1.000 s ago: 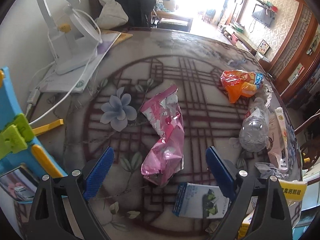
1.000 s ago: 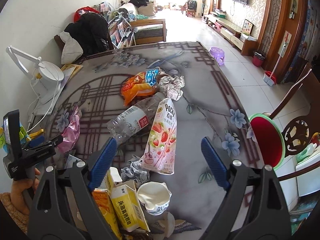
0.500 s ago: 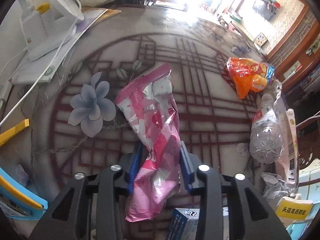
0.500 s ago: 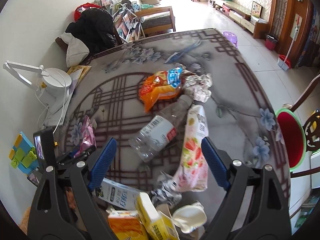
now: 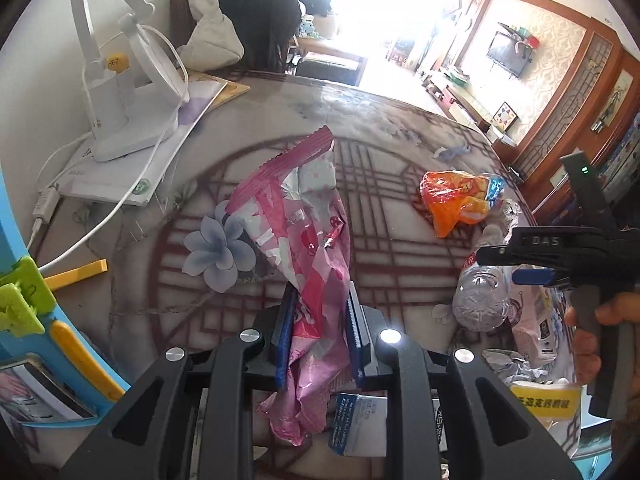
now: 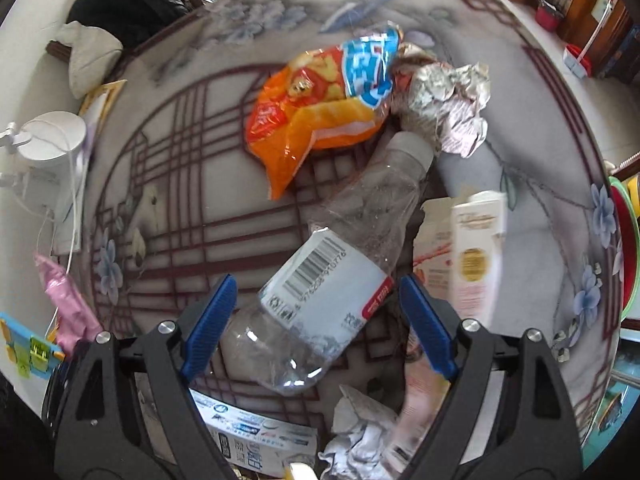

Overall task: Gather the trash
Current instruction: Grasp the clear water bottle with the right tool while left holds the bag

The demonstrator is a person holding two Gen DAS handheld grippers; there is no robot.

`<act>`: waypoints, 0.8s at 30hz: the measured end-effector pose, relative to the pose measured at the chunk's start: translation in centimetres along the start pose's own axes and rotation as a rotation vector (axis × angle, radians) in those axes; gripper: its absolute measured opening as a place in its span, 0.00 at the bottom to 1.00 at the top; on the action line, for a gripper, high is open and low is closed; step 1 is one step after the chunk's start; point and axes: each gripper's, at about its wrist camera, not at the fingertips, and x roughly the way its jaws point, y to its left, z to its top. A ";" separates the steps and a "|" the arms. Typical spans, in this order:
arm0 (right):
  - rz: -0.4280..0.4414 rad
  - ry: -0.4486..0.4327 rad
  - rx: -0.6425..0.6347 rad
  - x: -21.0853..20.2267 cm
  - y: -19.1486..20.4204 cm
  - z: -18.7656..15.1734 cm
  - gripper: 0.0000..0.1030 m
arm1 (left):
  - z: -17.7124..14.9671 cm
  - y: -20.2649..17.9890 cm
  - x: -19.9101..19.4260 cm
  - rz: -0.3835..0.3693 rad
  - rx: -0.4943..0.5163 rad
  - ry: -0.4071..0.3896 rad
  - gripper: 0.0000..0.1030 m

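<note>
Left gripper point(image 5: 318, 334): fingers clenched on pink wrapper point(image 5: 304, 232). Right gripper point(image 6: 318, 320): fingers closing, astride clear bottle point(image 6: 332, 276), not yet pressing. Risk: round bottle rolls aside, nudging carton point(image 6: 476, 256).

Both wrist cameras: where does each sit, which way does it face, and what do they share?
Left wrist: on the left gripper, angled down across the table; jaws shut on the pink wrapper; a hand shows at right.
Right wrist: on the right gripper, pointing steeply down; jaws closing around the plastic bottle.
Shared: pink wrapper, bottle, orange snack bag.
</note>
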 end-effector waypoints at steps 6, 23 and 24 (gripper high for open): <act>-0.017 0.038 -0.047 1.7 0.8 1.1 0.66 | 0.2 0.9 -0.1 0.006 -0.015 0.010 0.20; 0.238 -0.147 -0.163 -7.2 1.6 -4.0 0.45 | 0.0 -0.5 -4.4 0.018 -0.043 -0.066 0.20; 0.253 -0.159 -0.159 -8.0 1.5 -4.4 0.45 | -0.1 -0.7 -4.8 0.015 -0.045 -0.072 0.20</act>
